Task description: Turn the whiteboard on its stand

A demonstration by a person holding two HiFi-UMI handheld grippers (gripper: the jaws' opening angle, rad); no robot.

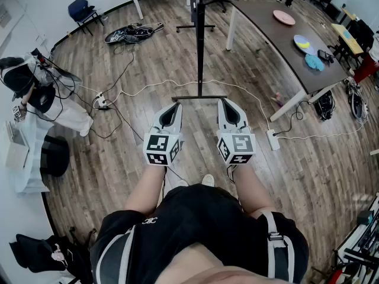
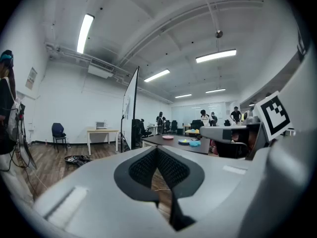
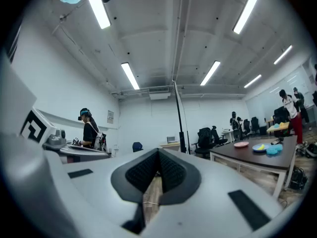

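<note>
A wood-plank floor runs across a large white-walled office room lit by strip lights. Near the middle of it stands the whiteboard, turned edge-on to the head view so that it reads only as a thin dark upright. Its writing face cannot be seen, and its top is cut off by the upper edge of the picture. The near foot bar of its stand lies flat on the floor just ahead of both claws. The left gripper view shows the whiteboard as a tall narrow sliver, and in the right gripper view the whiteboard is again only a thin line. The left claw points at the left end of the foot bar, apart from it. In its own view the left claw has its ribbed tips drawn together, with only floor showing in the wedge beneath them, so it grips nothing. The right claw sits near the bar's right end, and the right claw is likewise closed at the tips and empty. The hands holding them are hidden behind the marker cubes. A white cable snakes over the floor to a power strip. To the right a dark desk carries a pink plate and blue items too small to identify. At the left edge a person is partly cut off.
</note>
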